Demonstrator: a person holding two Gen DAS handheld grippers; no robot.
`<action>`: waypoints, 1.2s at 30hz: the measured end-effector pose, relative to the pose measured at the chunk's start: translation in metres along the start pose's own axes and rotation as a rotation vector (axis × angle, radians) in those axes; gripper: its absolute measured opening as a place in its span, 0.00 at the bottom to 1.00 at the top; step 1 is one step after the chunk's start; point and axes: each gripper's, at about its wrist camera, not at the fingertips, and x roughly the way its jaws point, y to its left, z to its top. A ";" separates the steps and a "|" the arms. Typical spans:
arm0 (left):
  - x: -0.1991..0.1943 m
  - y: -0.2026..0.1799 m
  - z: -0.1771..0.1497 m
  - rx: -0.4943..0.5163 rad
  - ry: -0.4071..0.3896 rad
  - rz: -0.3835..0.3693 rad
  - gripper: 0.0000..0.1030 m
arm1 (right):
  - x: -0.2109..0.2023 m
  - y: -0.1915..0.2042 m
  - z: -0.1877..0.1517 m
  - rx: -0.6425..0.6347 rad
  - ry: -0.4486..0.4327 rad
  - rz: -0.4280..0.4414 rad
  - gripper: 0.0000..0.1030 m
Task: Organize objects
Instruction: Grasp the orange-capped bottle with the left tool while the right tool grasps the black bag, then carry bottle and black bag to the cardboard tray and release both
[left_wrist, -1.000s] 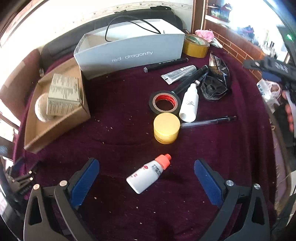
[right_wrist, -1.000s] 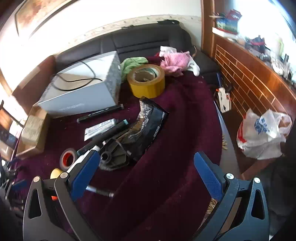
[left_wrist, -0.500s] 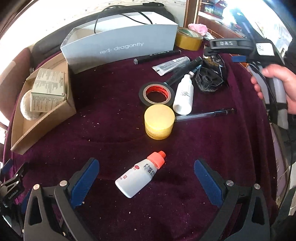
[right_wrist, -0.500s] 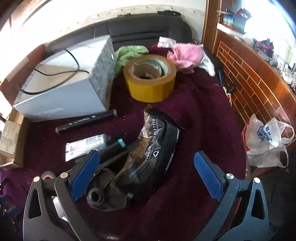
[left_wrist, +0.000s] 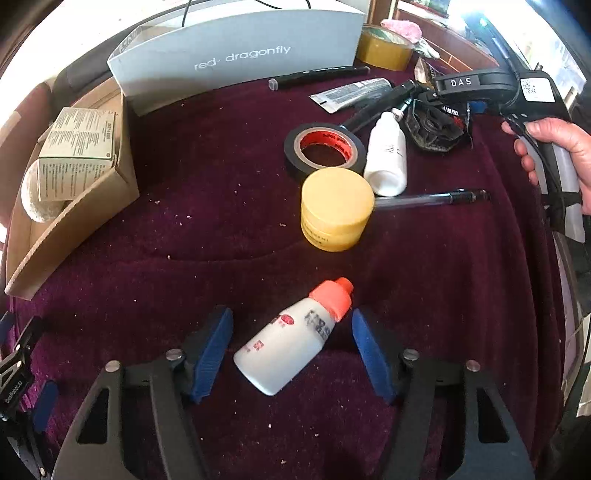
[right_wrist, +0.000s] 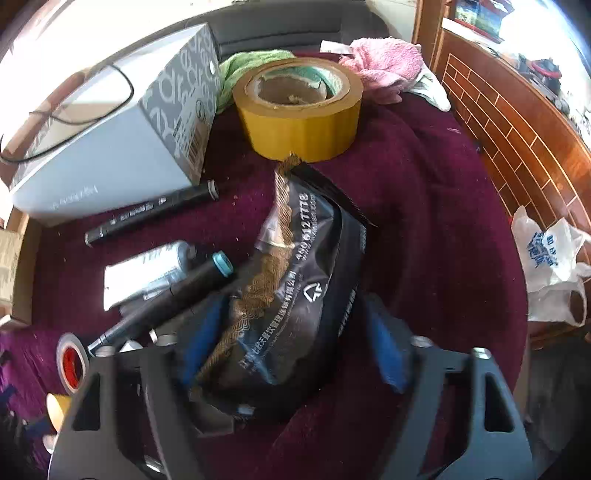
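Tools (left_wrist: 291, 350) (right_wrist: 291, 341) closing around bottle (left_wrist: 291, 341) and pouch (right_wrist: 295, 295).

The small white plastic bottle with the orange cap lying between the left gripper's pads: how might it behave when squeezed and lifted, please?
The small white plastic bottle with the orange cap looks light. It lies askew between the closing pads of the left gripper, not yet touched, so it may swivel. Its smooth, rounded body could slip or roll on the maroon cloth.
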 end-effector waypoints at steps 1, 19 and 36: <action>-0.002 -0.002 -0.001 0.006 -0.007 -0.004 0.52 | 0.000 0.001 -0.001 -0.007 0.000 0.004 0.57; -0.068 -0.037 0.000 -0.007 -0.202 0.056 0.25 | -0.084 -0.043 -0.059 0.153 -0.168 0.225 0.31; -0.188 -0.037 0.082 -0.115 -0.465 0.301 0.25 | -0.279 0.027 -0.085 -0.014 -0.525 0.407 0.32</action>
